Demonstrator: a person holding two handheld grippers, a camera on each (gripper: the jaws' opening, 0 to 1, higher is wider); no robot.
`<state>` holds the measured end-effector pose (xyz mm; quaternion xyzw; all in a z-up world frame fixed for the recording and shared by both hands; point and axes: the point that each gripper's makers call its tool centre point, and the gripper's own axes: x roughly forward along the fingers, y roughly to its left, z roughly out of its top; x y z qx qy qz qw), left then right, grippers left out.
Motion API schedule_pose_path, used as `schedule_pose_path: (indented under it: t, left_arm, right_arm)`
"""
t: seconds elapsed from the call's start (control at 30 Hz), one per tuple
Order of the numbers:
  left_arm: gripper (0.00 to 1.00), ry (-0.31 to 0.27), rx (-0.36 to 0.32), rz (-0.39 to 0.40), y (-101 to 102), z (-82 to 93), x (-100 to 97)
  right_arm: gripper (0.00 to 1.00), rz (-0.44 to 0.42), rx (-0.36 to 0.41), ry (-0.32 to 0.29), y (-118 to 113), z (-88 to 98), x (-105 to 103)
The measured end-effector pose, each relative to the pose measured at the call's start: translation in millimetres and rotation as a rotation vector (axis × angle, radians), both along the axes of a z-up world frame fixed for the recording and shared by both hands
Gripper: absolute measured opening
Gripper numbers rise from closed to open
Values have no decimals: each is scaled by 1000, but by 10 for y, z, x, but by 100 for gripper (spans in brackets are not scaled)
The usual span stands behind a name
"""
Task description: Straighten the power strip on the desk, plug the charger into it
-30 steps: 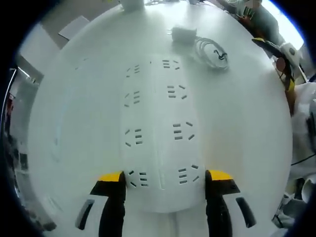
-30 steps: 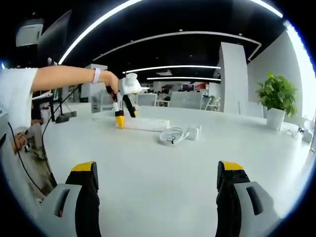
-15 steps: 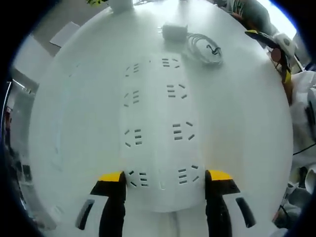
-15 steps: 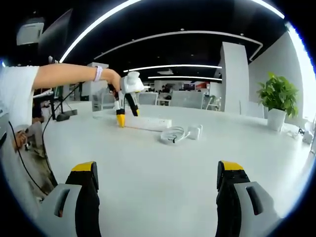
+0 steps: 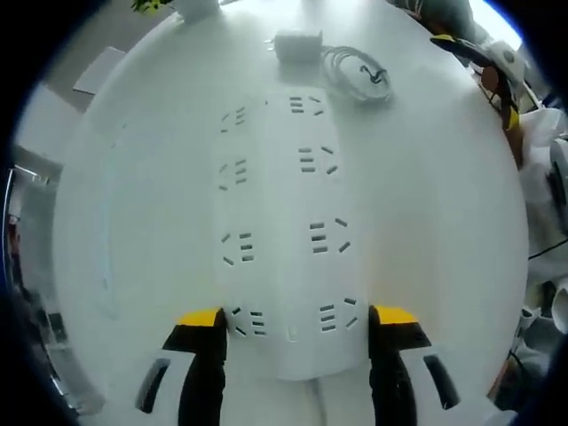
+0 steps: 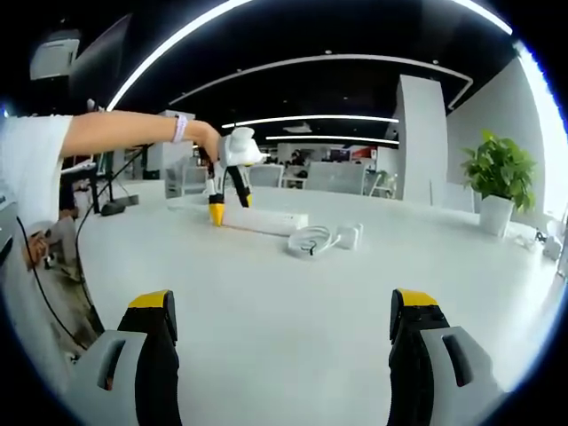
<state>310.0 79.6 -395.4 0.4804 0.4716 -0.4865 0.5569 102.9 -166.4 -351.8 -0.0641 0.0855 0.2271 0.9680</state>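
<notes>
The power strip (image 5: pixel 284 231), clamped at its near end by the left gripper (image 5: pixel 295 321), swings slightly, its far end nearing the charger (image 5: pixel 297 44).

Both grippers: black jaws w/ yellow tips, grey side pads – left gripper (image 5: pixel 295 330), right gripper (image 6: pixel 282 321). Person's short white sleeve (image 6: pixel 31 169), pale wristband (image 6: pixel 180 130), possibly a watch.

Left view overhead, close; right view low, distant.

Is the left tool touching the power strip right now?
Touching. In the left gripper view the left tool straddles the near end of the power strip, both yellow tips pressed against its side edges with no gap showing.
</notes>
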Motion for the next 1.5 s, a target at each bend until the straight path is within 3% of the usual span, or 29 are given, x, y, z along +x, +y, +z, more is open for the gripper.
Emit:
schedule_pose_path:
  t: [0.2, 0.47, 1.3, 1.5]
  left_arm:
    - [65, -5, 12, -79, -8, 6, 18]
    - [65, -5, 33, -72, 6, 24, 69]
    - [65, -30, -26, -25, 30, 47, 102]
    - [73, -43, -9, -19, 137, 42, 71]
  right_arm:
    - [100, -2, 1, 0, -8, -6, -7]
    - [100, 5, -1, 3, 15, -12, -16]
    - [100, 23, 12, -7, 43, 44, -43]
    - [100, 26, 13, -8, 59, 49, -46]
